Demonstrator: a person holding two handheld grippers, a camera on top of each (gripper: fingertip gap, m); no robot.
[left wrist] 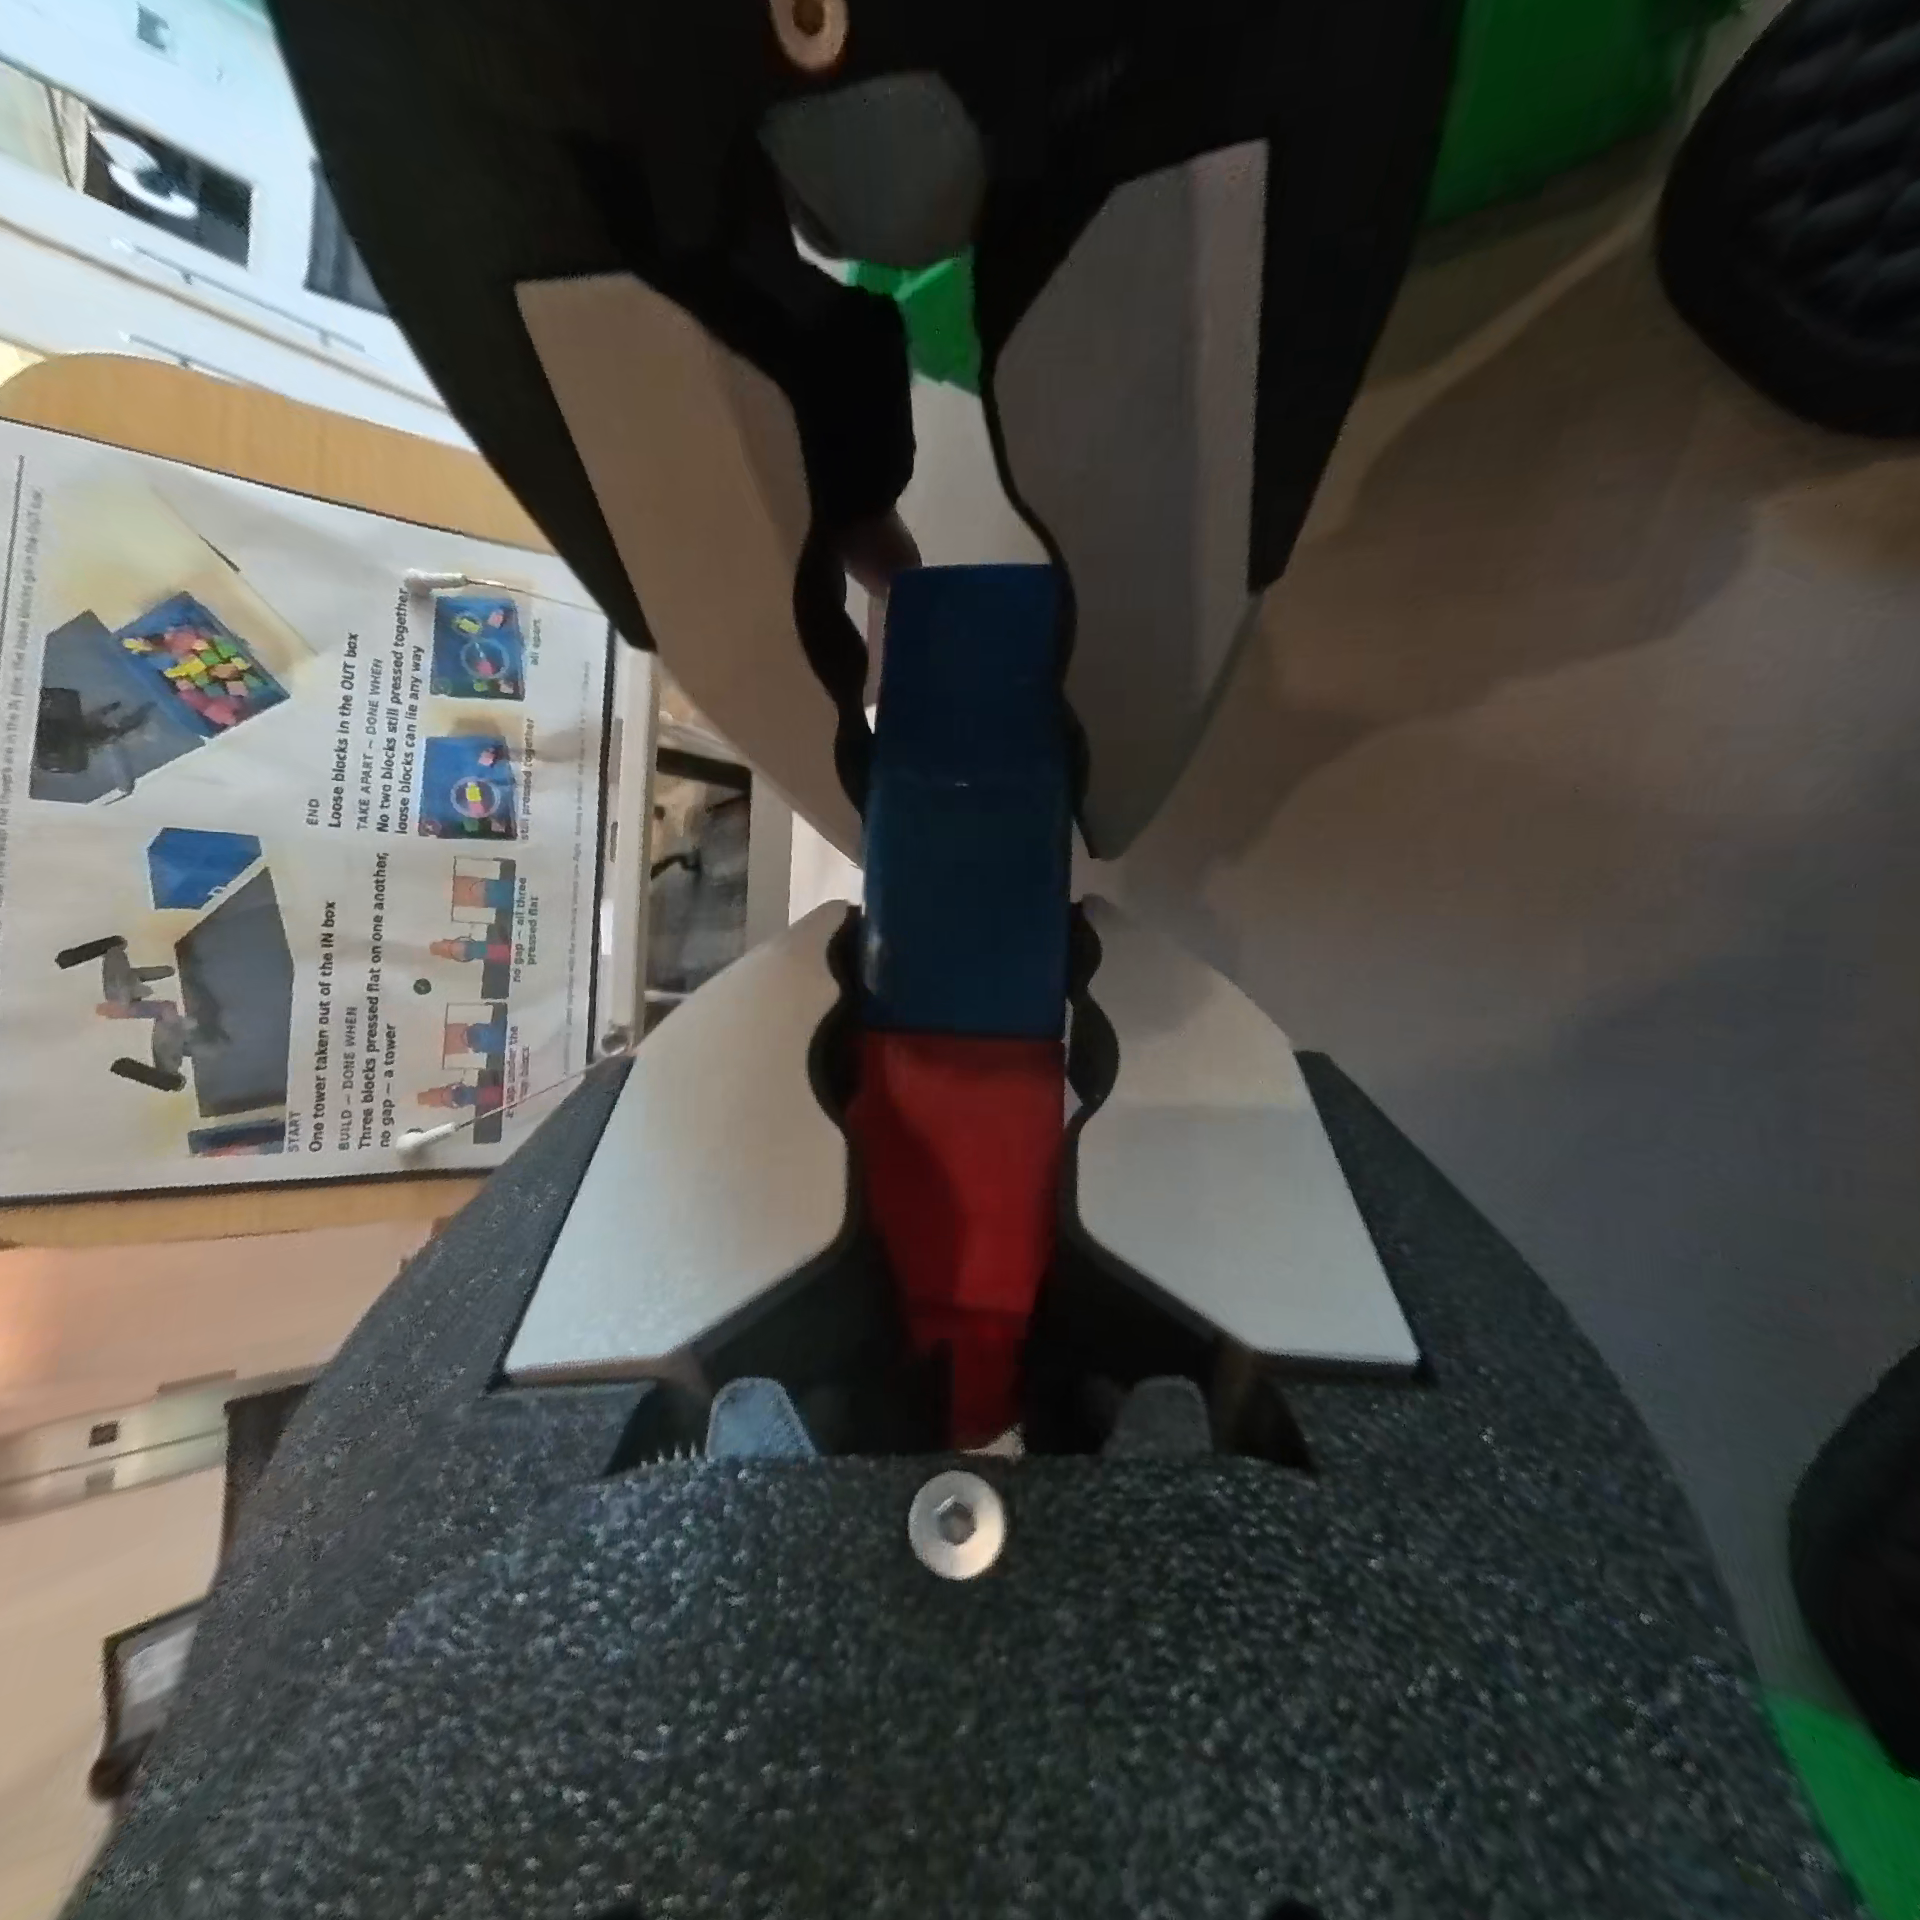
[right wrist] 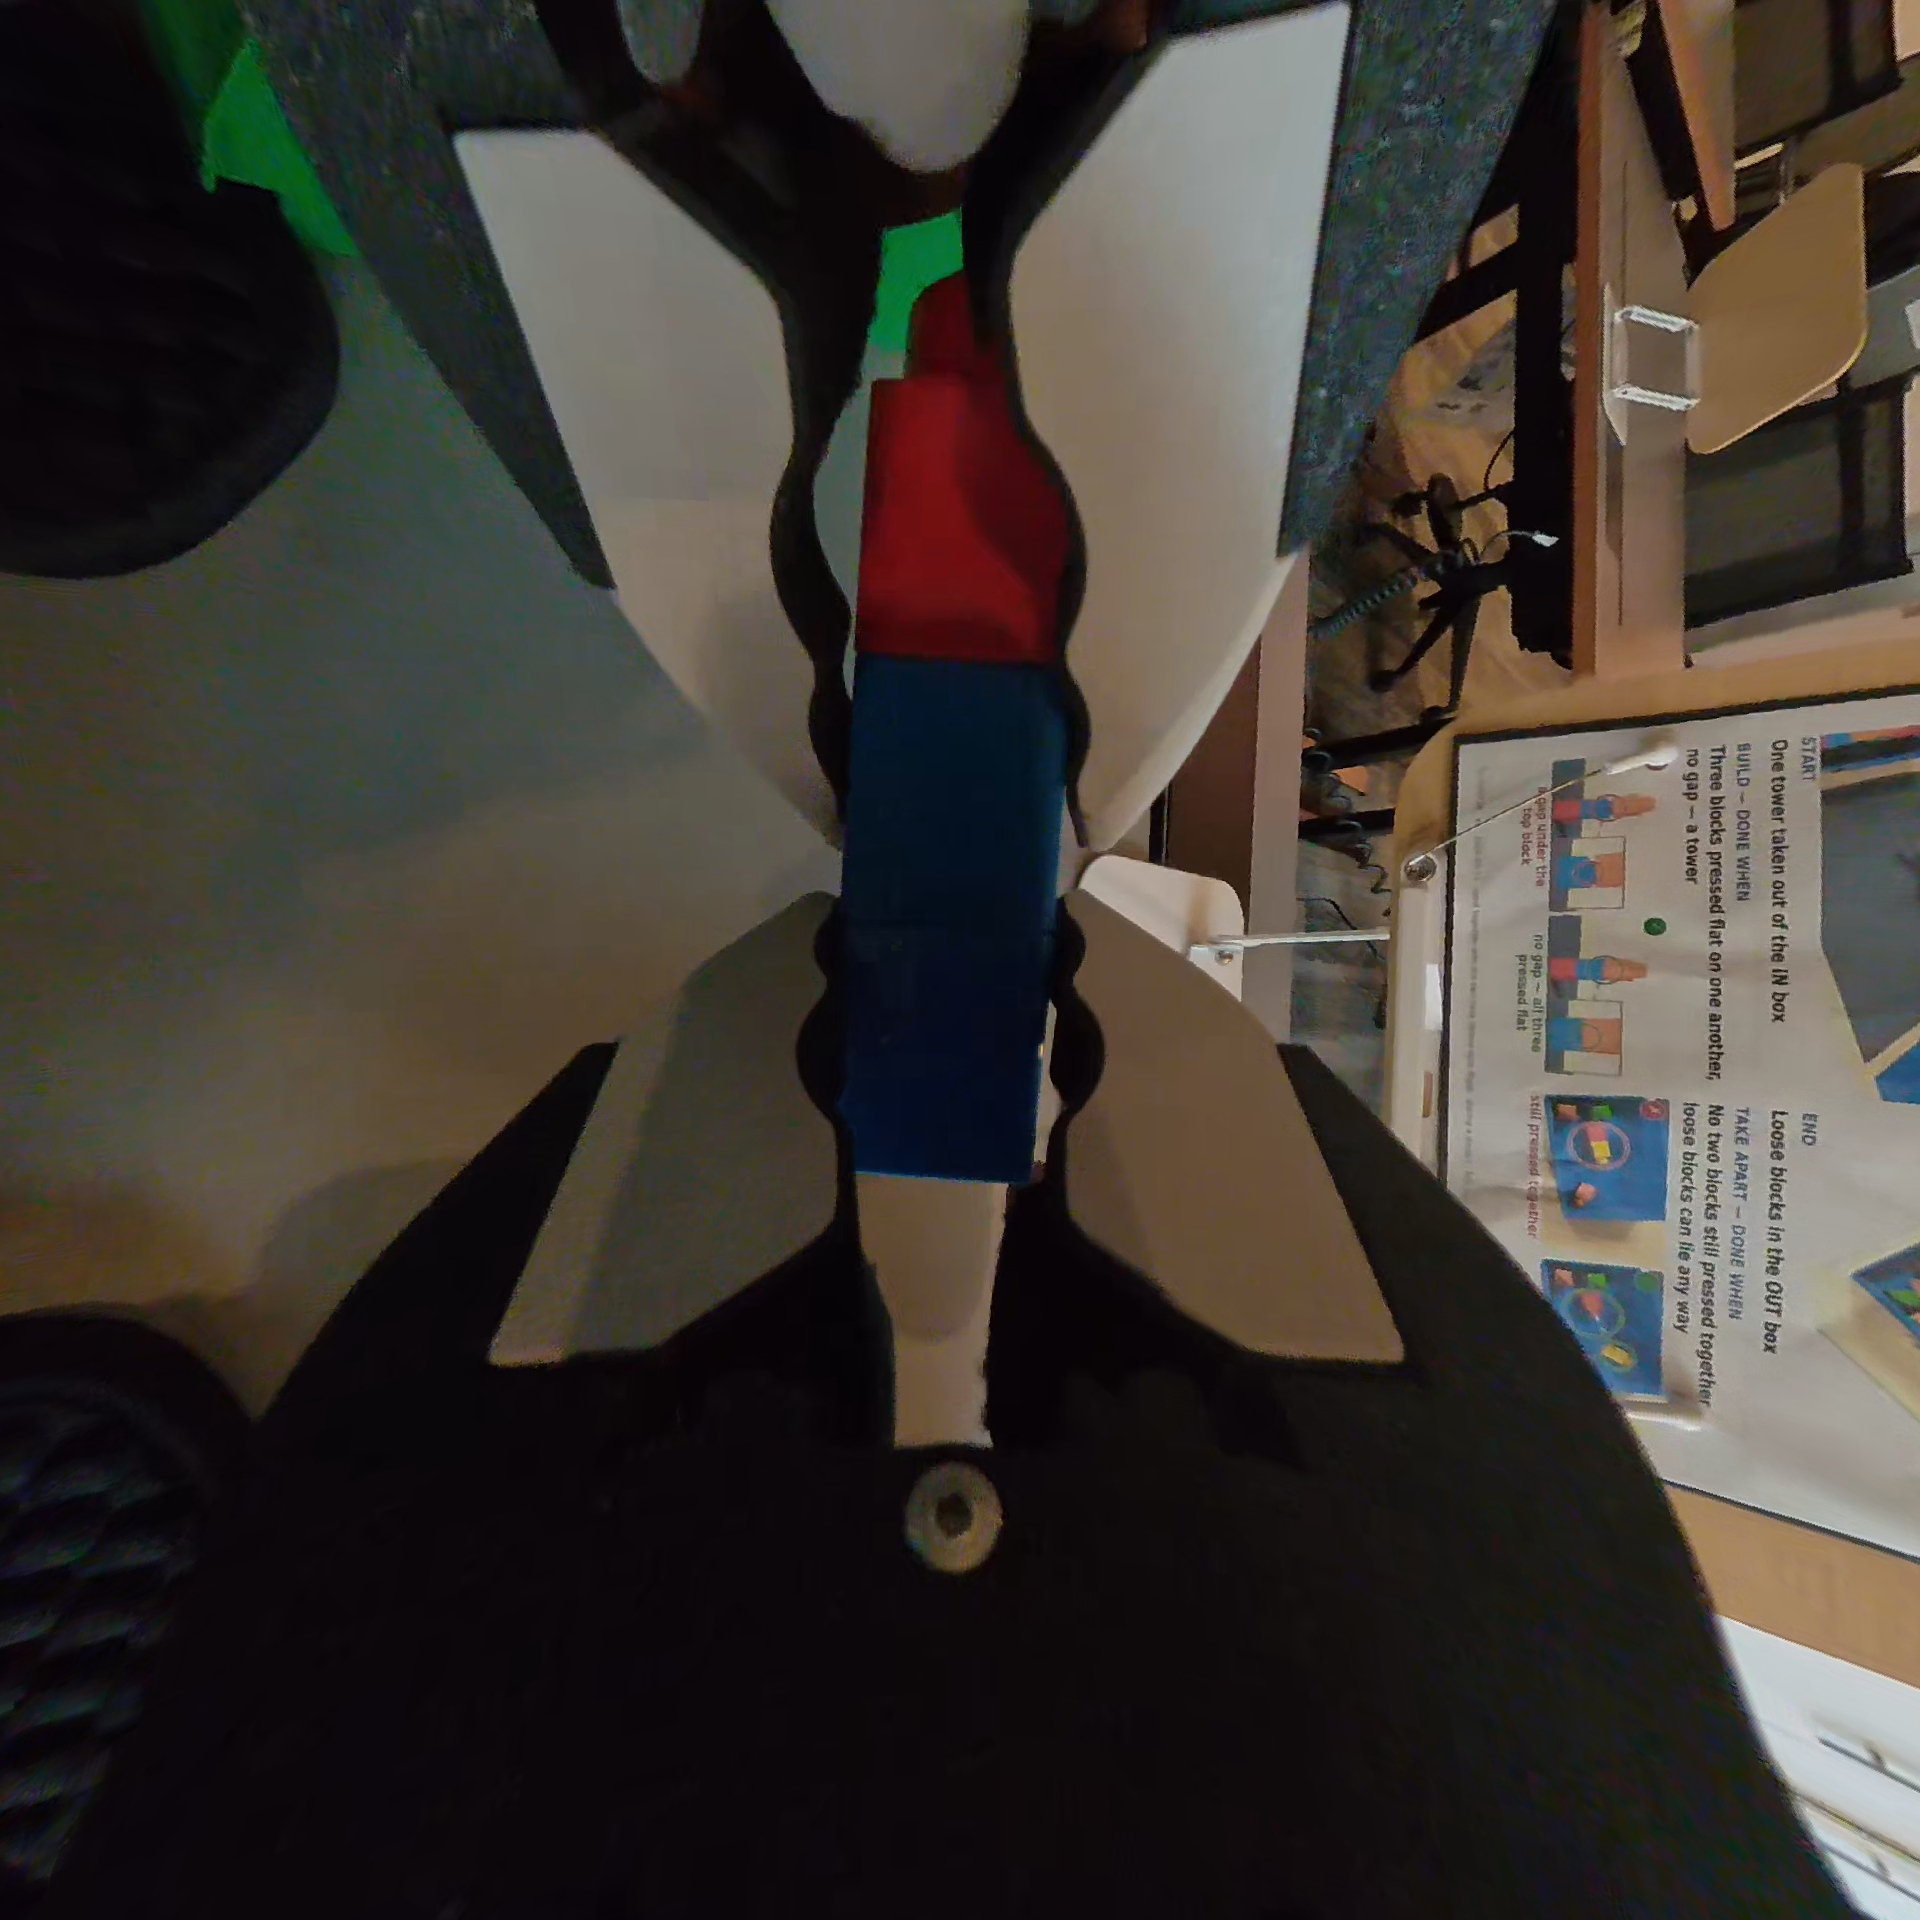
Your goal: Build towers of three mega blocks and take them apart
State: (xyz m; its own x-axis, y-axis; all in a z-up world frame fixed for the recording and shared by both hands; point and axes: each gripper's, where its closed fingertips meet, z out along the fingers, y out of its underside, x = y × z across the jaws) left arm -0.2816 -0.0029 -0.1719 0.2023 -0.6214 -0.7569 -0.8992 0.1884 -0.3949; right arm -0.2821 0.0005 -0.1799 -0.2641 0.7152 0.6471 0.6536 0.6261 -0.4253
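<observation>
A stack of mega blocks is held in the air between my two grippers, which face each other. My left gripper (left wrist: 961, 914), speckled grey, is shut on the red block (left wrist: 956, 1164), and its tips reach onto the near end of the blue part (left wrist: 966, 707). My right gripper (right wrist: 951, 894), black, is shut on the blue part (right wrist: 945, 1039), which shows a faint seam and may be two blue blocks. Red (right wrist: 956, 520) and blue sit pressed together with no gap. In each view the other gripper comes in from the top (left wrist: 977, 831) (right wrist: 956, 821), and the tips nearly touch.
An instruction sheet (left wrist: 301, 831) on a wooden board lies to the left in the left wrist view and to the right in the right wrist view (right wrist: 1662, 1039). A chair (right wrist: 1766, 301) and desk legs with cables are behind it. Plain pale surface fills the other side. Both grippers' tips are close together, under 4 cm apart.
</observation>
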